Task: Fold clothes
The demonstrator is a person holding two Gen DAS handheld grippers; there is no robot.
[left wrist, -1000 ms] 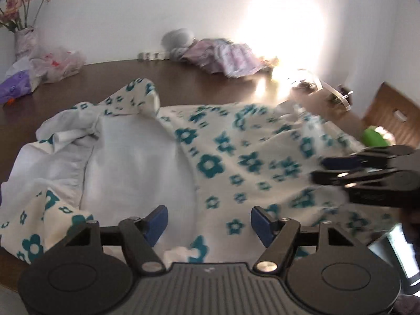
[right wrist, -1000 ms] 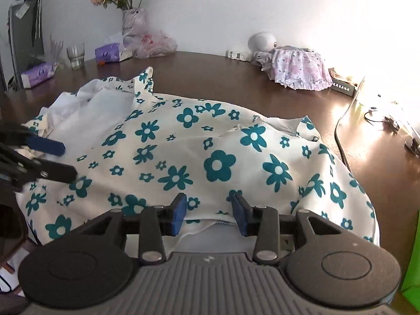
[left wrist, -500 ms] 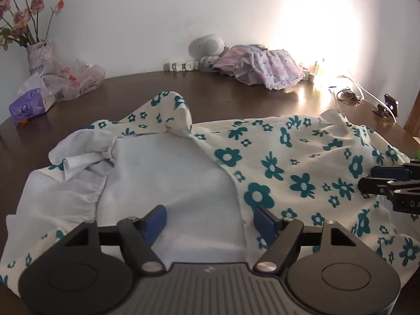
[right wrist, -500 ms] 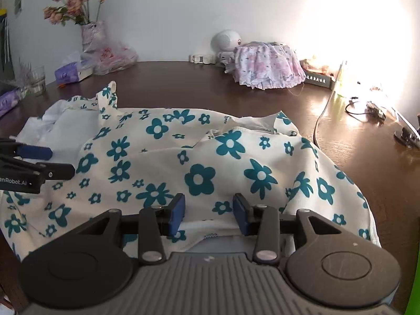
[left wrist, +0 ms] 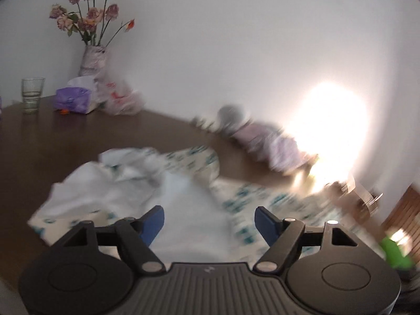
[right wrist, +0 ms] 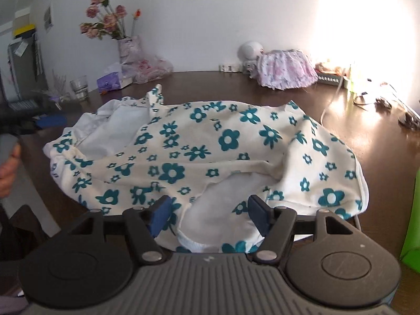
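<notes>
A white garment with teal flowers (right wrist: 210,141) lies crumpled on the dark wooden table (right wrist: 372,144), its plain white inside showing at the left and at the near hem. My right gripper (right wrist: 210,214) is open over that near hem, and the cloth lies loose between its blue pads. In the left wrist view, which is heavily blurred, the same garment (left wrist: 183,204) lies below my left gripper (left wrist: 210,220), which is open and holds nothing. The left gripper's fingers (right wrist: 50,119) reach in at the far left of the right wrist view, apart from the cloth, above a person's hand (right wrist: 8,168).
At the back left stand a vase of flowers (right wrist: 128,47), a plastic bag (right wrist: 152,68), a purple tissue pack (right wrist: 109,82) and a glass (right wrist: 78,86). A pink folded garment (right wrist: 286,69) and a white round device (right wrist: 250,51) sit at the back. Cables (right wrist: 380,99) lie right; a green object (right wrist: 412,210) is at the right edge.
My right gripper's jaws have spread wider and the hem now lies loose between them. The left gripper has swung away to the garment's left side, which blurs its view.
</notes>
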